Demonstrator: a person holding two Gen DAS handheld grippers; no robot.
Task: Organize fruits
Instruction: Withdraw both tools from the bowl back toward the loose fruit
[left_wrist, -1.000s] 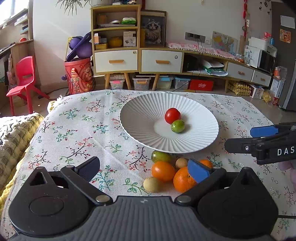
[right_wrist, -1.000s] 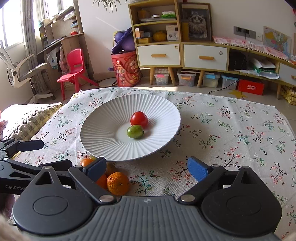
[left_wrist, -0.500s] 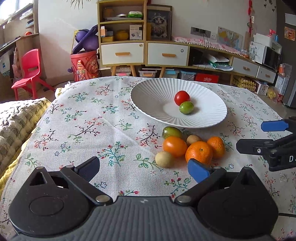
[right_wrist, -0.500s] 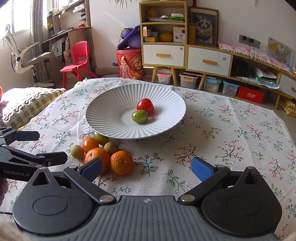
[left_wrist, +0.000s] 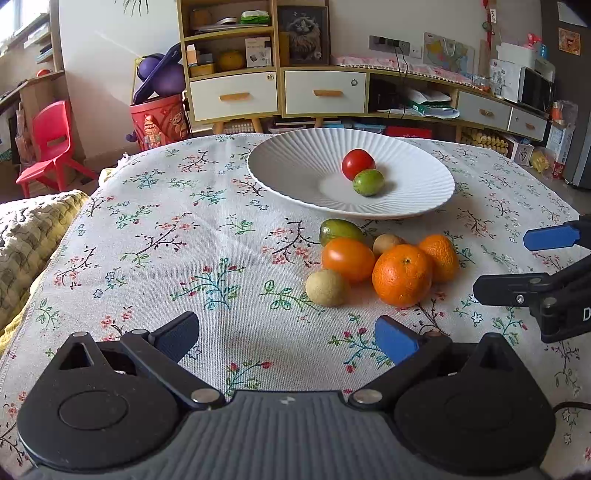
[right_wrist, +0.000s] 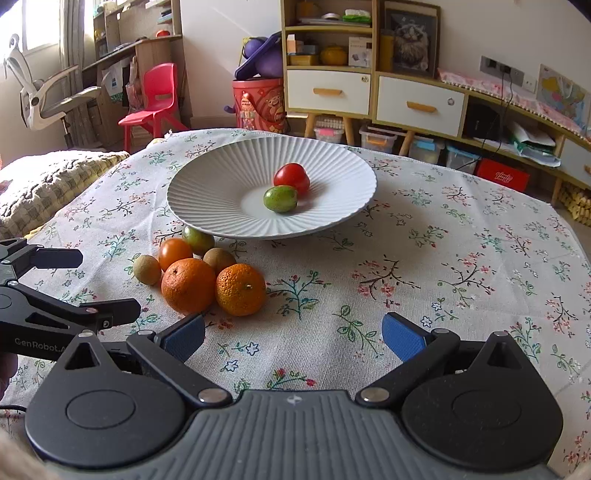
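A white ribbed plate (left_wrist: 288, 166) (right_wrist: 207, 192) holds a red tomato (left_wrist: 357, 164) (right_wrist: 291, 178) and a green fruit (left_wrist: 368, 182) (right_wrist: 280, 198). In front of it on the cloth lies a cluster: a large orange (left_wrist: 402, 275) (right_wrist: 188, 285), a mandarin (left_wrist: 439, 256) (right_wrist: 241, 289), an orange tomato (left_wrist: 348, 259) (right_wrist: 174, 253), a green fruit (left_wrist: 340, 230) (right_wrist: 199, 239) and two small tan fruits (left_wrist: 327, 287) (right_wrist: 147, 270). My left gripper (left_wrist: 286, 338) is open and empty, just short of the cluster. My right gripper (right_wrist: 293, 338) is open and empty, to the cluster's right.
A floral tablecloth (left_wrist: 166, 240) covers the table. A quilted cushion (left_wrist: 26, 236) lies off the left edge. A shelf unit (left_wrist: 236, 62), a red chair (left_wrist: 48, 147) and a red bucket (left_wrist: 159, 122) stand behind the table.
Both grippers have pulled back from the plate toward the near edge and dropped lower. The fruit cluster now lies ahead of the fingers instead of between them. The fruits have not moved.
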